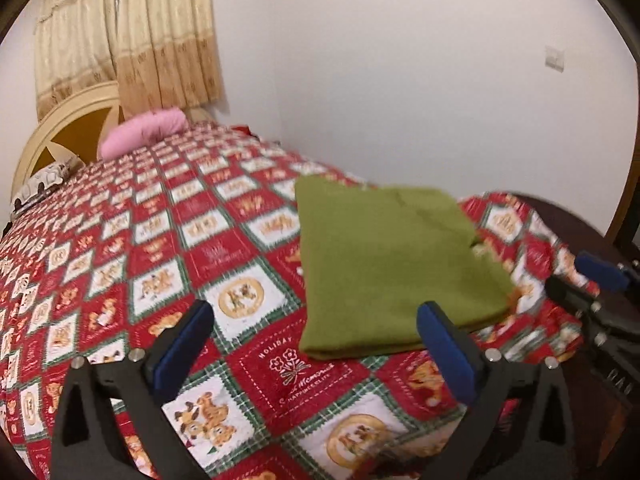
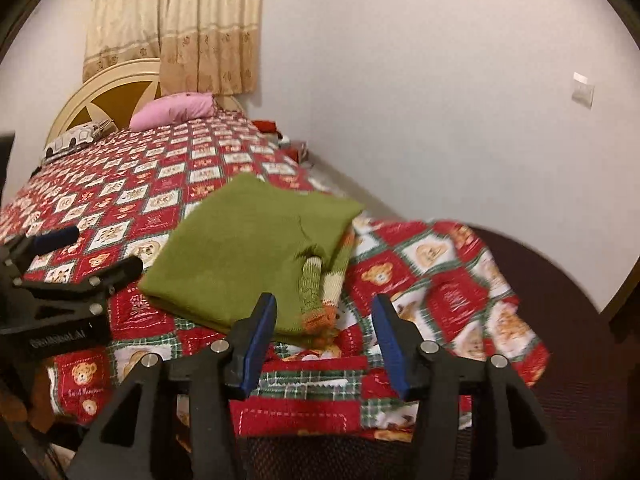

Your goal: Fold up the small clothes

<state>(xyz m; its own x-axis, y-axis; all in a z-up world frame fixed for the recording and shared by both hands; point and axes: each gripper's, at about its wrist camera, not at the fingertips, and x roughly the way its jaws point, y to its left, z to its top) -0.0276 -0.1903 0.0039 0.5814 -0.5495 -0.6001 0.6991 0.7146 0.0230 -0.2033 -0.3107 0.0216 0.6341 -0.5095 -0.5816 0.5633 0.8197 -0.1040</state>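
A small green knit garment (image 1: pixel 384 264) lies folded flat on the red patchwork bedspread (image 1: pixel 160 248) near the bed's foot. In the right wrist view the garment (image 2: pixel 248 256) shows a striped green, cream and orange sleeve (image 2: pixel 316 300) sticking out at its near right side. My left gripper (image 1: pixel 316 332) is open and empty, just short of the garment's near edge. My right gripper (image 2: pixel 324 332) is open and empty, just short of the sleeve cuff. The right gripper also shows in the left wrist view (image 1: pixel 592 276), the left one in the right wrist view (image 2: pixel 84 252).
A pink pillow (image 1: pixel 144 132) and a patterned pillow (image 1: pixel 44 180) lie at the headboard (image 1: pixel 60 128). Curtains (image 1: pixel 132 32) hang behind it. A white wall (image 1: pixel 400 60) runs along the bed's far side. The bed's foot edge (image 2: pixel 320 412) drops off close to my right gripper.
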